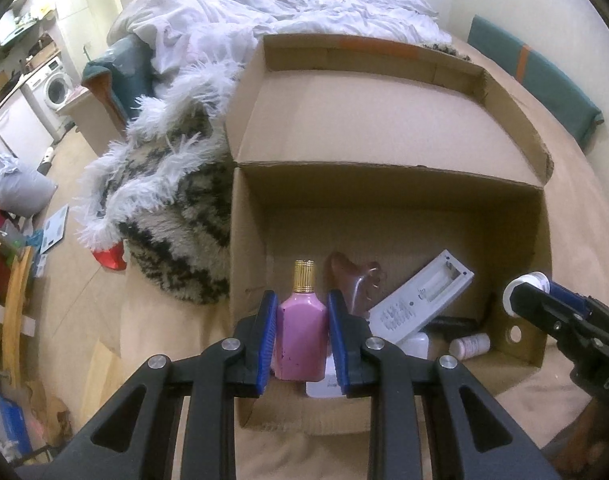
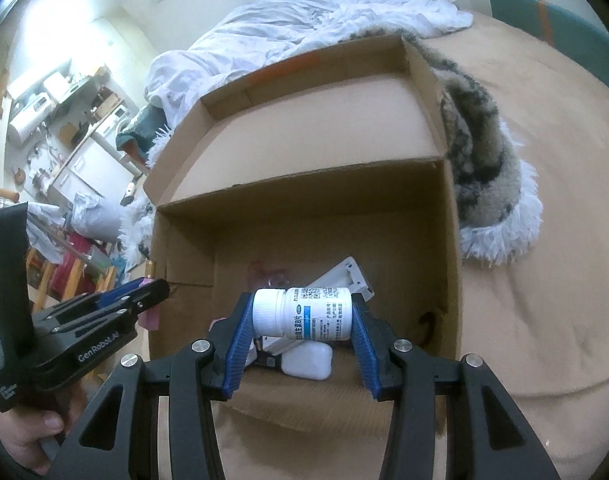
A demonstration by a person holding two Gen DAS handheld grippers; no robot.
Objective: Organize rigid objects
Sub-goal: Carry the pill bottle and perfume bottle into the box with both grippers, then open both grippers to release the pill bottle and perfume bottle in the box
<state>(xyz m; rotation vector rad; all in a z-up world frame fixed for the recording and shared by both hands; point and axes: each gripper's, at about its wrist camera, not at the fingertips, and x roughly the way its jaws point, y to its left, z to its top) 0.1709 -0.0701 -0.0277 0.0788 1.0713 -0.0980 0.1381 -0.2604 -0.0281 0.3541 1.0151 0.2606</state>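
Observation:
My left gripper [image 1: 300, 332] is shut on a pink bottle with a gold cap [image 1: 300, 336], held upright over the near left corner of an open cardboard box [image 1: 384, 204]. Sideways between the blue pads of my right gripper [image 2: 302, 314] sits a white pill bottle [image 2: 304, 314], above the box's near edge [image 2: 304, 396]. Inside the box lie a white remote [image 1: 420, 296], a brown clip-like object [image 1: 348, 276], another small white bottle [image 1: 470, 346] and a white case [image 2: 307, 362]. The right gripper shows at the left view's right edge [image 1: 524, 292], and the left gripper at the right view's left edge [image 2: 152, 296].
The box rests on a tan bedspread [image 2: 544, 280]. A shaggy patterned throw [image 1: 176, 216] lies against the box's left side, with a white duvet [image 1: 284, 8] behind. A teal cushion [image 1: 532, 76] leans on the wall. Floor clutter and a wooden chair [image 1: 12, 276] stand at the left.

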